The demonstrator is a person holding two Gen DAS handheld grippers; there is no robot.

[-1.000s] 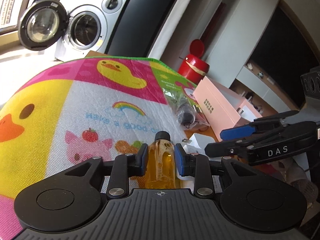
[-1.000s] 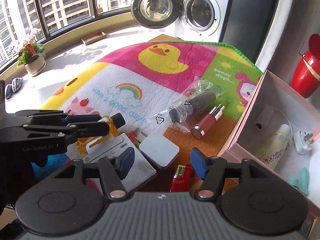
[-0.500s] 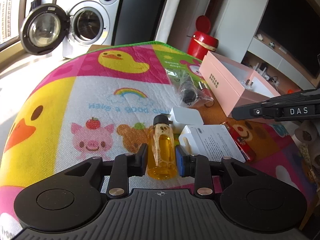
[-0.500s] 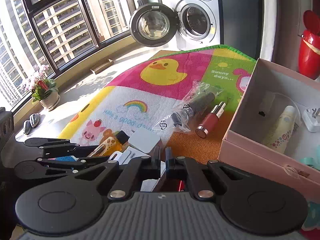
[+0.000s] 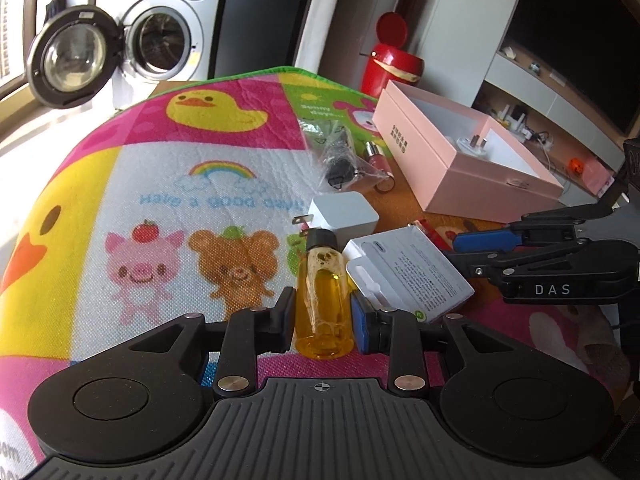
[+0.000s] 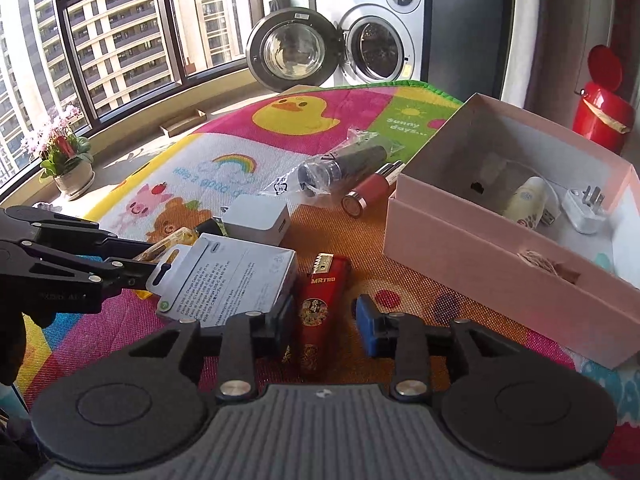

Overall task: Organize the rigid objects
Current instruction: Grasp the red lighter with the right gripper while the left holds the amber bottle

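My left gripper (image 5: pixel 323 316) is shut on a small bottle of yellow liquid (image 5: pixel 324 300) with a black cap, held just above the mat; it also shows at the left of the right wrist view, left gripper (image 6: pixel 140 264). My right gripper (image 6: pixel 324 324) is low over a red lighter (image 6: pixel 320 312). Its jaws are opening, the lighter lies between them, and the pads stand off it. The open pink box (image 6: pixel 500 248) to the right holds a cream tube (image 6: pixel 526 200), a white plug (image 6: pixel 584 212) and some twine.
On the cartoon mat (image 5: pixel 160 208) lie a white charger cube (image 6: pixel 256 220), a white cable package (image 6: pixel 236 280), a bagged dark cylinder (image 6: pixel 344 164) and a red tube (image 6: pixel 370 194). Beyond the mat are a washing machine (image 6: pixel 372 52) with its door open and a red bin (image 6: pixel 604 108).
My right gripper went from wide open to shut, then part open again, and came down over the red lighter. My left gripper kept the bottle and swung towards the box.
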